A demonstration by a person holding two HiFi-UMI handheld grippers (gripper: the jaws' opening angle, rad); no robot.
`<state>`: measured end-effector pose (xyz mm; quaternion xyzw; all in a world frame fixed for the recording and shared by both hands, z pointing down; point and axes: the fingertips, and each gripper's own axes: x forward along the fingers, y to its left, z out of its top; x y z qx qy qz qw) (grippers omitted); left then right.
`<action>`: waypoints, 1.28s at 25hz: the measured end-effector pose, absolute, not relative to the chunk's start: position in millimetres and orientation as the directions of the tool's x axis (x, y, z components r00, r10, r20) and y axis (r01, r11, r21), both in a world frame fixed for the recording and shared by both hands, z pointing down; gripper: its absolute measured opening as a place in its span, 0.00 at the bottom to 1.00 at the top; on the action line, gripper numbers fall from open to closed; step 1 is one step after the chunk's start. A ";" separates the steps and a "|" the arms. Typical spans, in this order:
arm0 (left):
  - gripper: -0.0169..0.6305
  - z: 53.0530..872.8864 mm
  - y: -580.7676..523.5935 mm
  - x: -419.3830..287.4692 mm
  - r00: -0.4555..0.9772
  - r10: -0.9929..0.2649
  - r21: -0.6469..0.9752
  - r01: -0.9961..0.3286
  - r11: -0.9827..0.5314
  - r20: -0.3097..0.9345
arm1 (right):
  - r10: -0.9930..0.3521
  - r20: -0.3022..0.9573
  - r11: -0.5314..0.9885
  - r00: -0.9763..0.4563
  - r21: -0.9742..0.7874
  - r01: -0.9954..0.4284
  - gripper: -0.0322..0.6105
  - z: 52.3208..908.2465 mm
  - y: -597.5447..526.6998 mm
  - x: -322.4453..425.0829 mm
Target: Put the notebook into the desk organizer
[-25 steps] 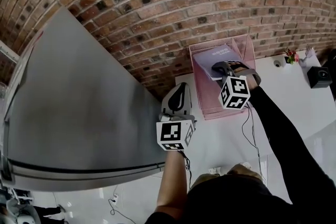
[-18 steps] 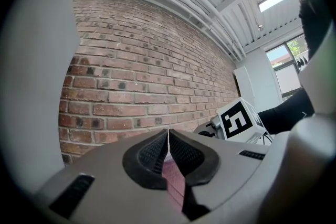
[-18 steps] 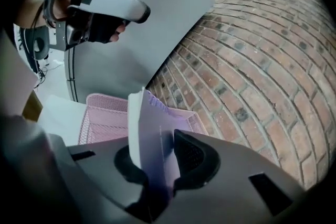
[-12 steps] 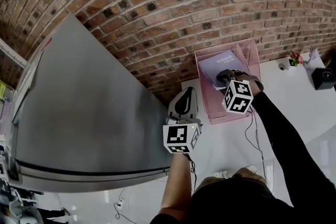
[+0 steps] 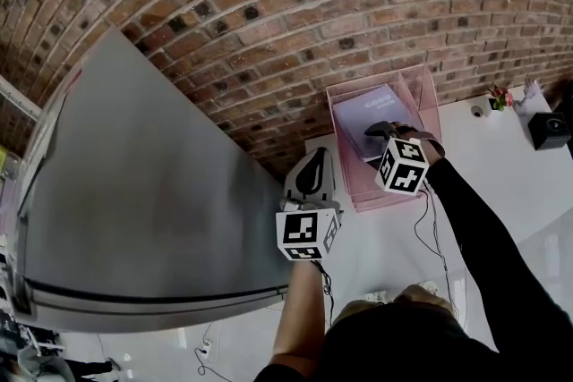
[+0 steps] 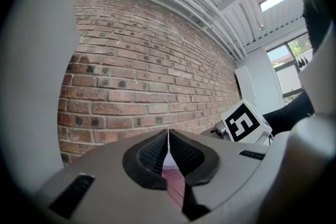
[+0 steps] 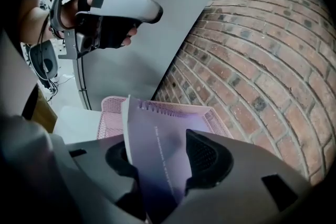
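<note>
I see a pale lilac spiral-bound notebook point(image 7: 157, 160), a pink wire-mesh desk organizer point(image 7: 111, 113), a red-brown brick wall point(image 5: 295, 4) with pale mortar lines, and a white desk point(image 5: 501, 157)

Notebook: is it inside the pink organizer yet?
Inside. The purple notebook leans within the walls of the pink mesh desk organizer, its near edge between the fingers of the right gripper, which have just been opening.

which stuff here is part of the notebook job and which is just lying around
Job: notebook, pink organizer, right gripper (fingers have just been opening, notebook between them).
Lying about: black box, flowers, left gripper (shut, empty).
</note>
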<state>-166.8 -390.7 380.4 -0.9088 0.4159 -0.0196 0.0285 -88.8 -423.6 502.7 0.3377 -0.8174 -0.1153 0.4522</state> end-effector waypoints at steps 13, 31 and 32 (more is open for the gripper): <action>0.06 382.0 -386.7 -161.8 0.656 -0.754 -0.059 -0.752 -0.656 0.014 | -0.571 0.716 0.812 -0.401 0.418 -0.408 0.46 517.2 -404.3 -96.0; 0.06 382.6 -377.8 -158.6 0.663 -0.748 -0.049 -0.747 -0.663 0.021 | -0.491 0.732 0.863 -0.473 0.331 -0.383 0.48 523.4 -373.4 -113.9; 0.06 383.1 -377.5 -158.7 0.663 -0.748 -0.048 -0.747 -0.663 0.022 | -0.495 0.727 0.860 -0.475 0.332 -0.388 0.48 522.3 -373.0 -114.1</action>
